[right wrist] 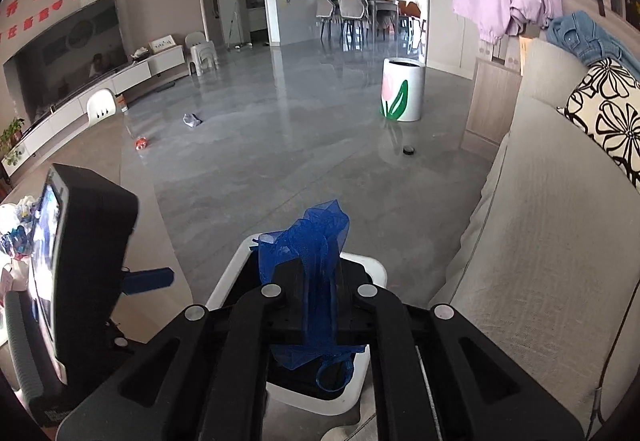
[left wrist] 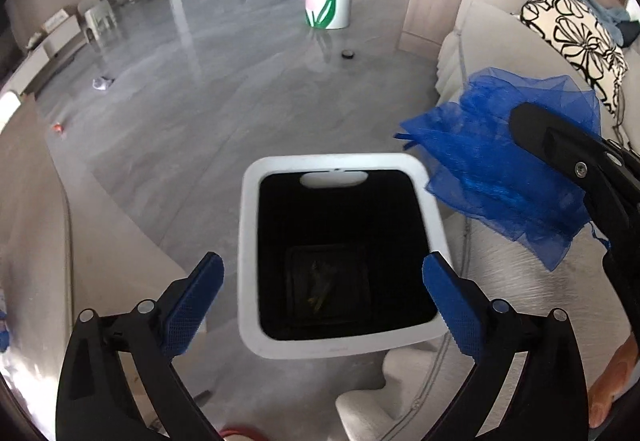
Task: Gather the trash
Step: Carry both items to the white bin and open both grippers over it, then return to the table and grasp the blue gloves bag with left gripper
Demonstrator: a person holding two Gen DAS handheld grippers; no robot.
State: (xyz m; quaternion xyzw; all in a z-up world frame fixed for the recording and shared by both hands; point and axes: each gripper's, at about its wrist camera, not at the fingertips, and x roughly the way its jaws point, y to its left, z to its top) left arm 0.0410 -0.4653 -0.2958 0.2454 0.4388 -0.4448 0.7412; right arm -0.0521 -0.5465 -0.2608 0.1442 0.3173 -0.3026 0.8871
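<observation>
A white trash bin (left wrist: 434, 225) with a dark open inside stands on the grey floor beside the sofa; it also shows in the right wrist view (right wrist: 228, 277). My left gripper (left wrist: 322, 281) is open and empty, hovering above the bin's near rim. My right gripper (right wrist: 316, 281) is shut on a crumpled blue mesh cloth (right wrist: 310, 241) and holds it over the bin. In the left wrist view the blue mesh cloth (left wrist: 492, 165) hangs just right of the bin's rim, pinched by the right gripper's black fingers (left wrist: 560, 145).
A beige sofa (right wrist: 540, 241) with a black-and-white flower cushion (right wrist: 604, 117) runs along the right. A white tulip-printed bin (right wrist: 402, 89) and a small black puck (right wrist: 409, 150) sit farther out. Crumpled grey trash (right wrist: 192, 120) and a red scrap (right wrist: 141, 142) lie on the floor at left.
</observation>
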